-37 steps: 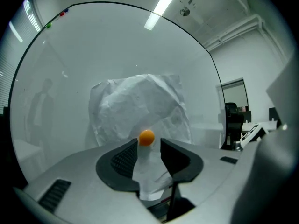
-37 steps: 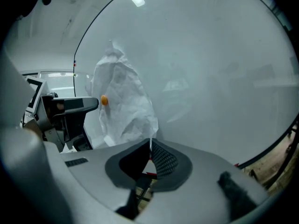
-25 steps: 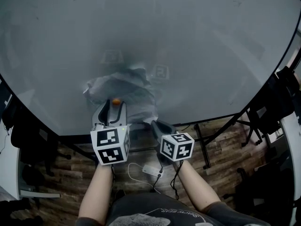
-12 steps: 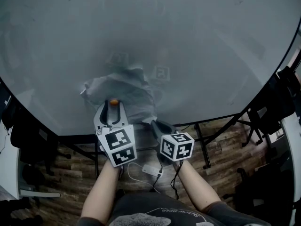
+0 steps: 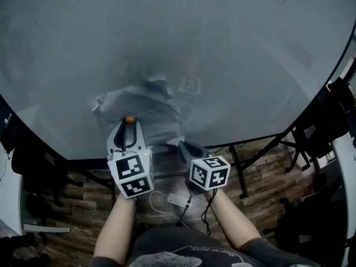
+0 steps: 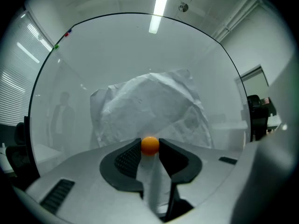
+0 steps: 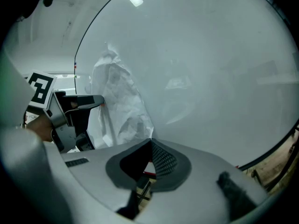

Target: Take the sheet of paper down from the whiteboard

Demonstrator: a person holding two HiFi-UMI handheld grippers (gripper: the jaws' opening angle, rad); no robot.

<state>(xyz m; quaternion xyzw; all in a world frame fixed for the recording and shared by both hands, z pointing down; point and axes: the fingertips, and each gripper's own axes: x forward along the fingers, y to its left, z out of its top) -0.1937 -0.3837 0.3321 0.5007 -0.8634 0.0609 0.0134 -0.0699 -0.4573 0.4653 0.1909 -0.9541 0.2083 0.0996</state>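
Observation:
A crumpled white sheet of paper (image 5: 150,102) hangs on the big whiteboard (image 5: 233,60), pinned by a small orange ball magnet (image 5: 129,119) near its lower left. My left gripper (image 5: 129,123) points level at the board. Its jaws are closing, and in the left gripper view the pads touch the orange magnet (image 6: 150,144) on both sides, with the paper (image 6: 149,104) behind. My right gripper (image 5: 182,144) is shut at the sheet's lower right corner, and in the right gripper view the paper (image 7: 119,101) runs down into its closed tips (image 7: 150,141).
Two square markers (image 5: 190,85) are stuck on the board beside the sheet. Below the board's edge are its stand legs (image 5: 239,171), a wooden floor, and a white power strip (image 5: 179,200) with cables. Dark chairs (image 5: 328,121) stand at both sides.
The left gripper's jaws have narrowed from wide apart to touching the orange magnet, and the gripper has swung a little. The right gripper and the paper have stayed put.

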